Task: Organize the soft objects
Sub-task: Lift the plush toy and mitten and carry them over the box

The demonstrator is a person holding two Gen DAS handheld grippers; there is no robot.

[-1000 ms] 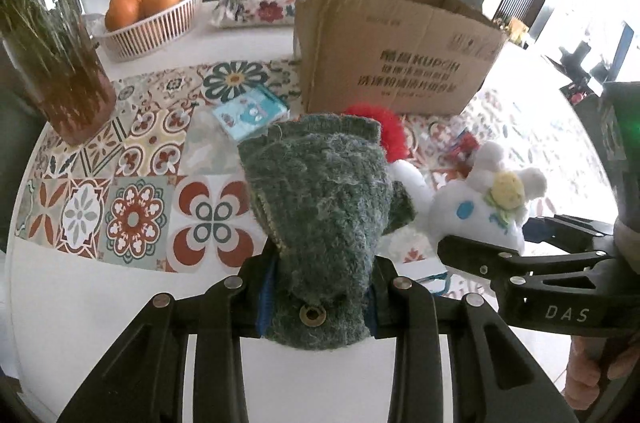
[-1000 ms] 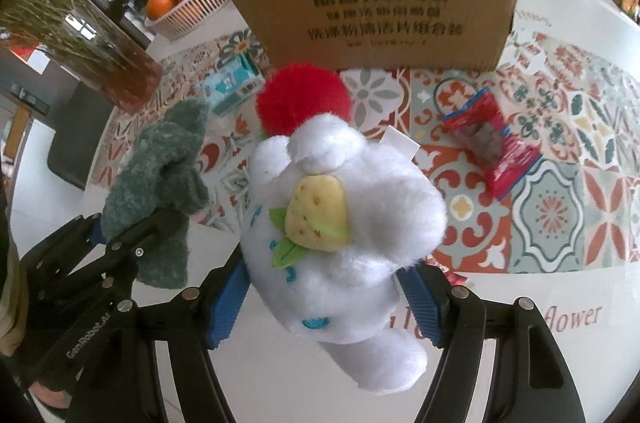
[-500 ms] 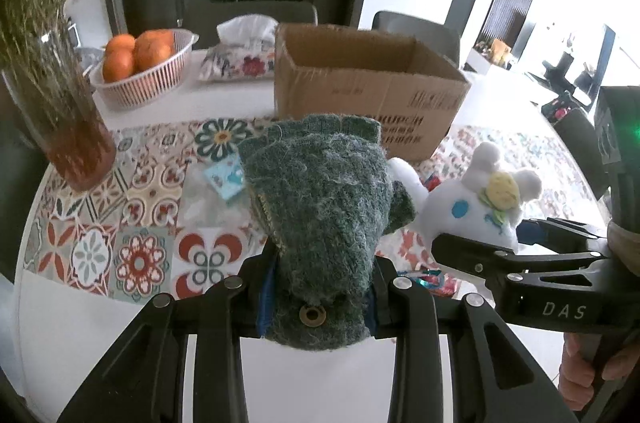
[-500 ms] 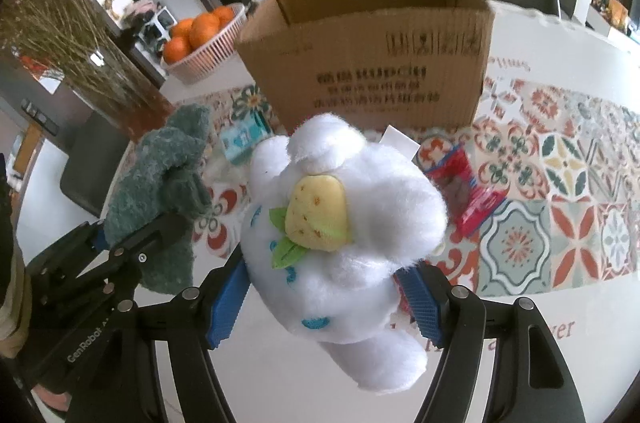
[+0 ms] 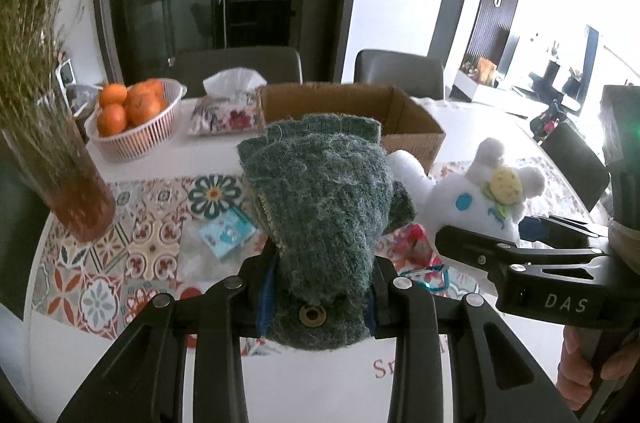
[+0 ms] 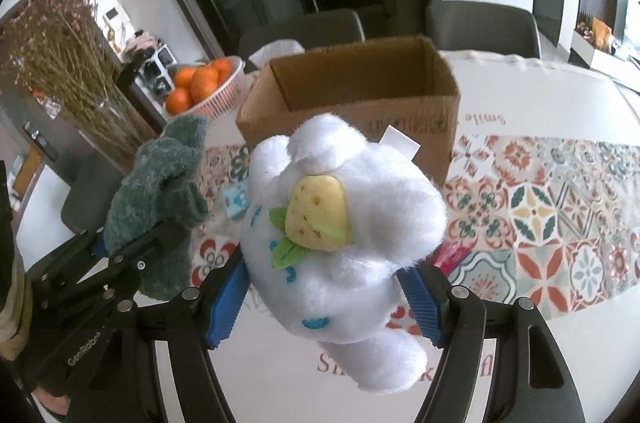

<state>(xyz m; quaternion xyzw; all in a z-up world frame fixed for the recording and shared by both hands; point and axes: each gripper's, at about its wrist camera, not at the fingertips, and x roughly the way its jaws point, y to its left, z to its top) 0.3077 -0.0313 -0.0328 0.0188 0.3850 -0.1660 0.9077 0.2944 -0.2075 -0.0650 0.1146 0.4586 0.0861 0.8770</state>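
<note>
My left gripper (image 5: 318, 297) clamps a fuzzy dark-green knitted glove (image 5: 320, 199); my right gripper (image 6: 322, 303) clamps a white plush toy (image 6: 344, 223). Both are held above the patterned tablecloth (image 6: 540, 207), near the open brown cardboard box (image 6: 360, 95).

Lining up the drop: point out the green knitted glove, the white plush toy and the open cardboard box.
green knitted glove (image 5: 320, 199), left wrist view, middle of its fuzzy back.
white plush toy (image 6: 376, 207), right wrist view, on its head.
open cardboard box (image 6: 416, 121), right wrist view, front wall.
</note>
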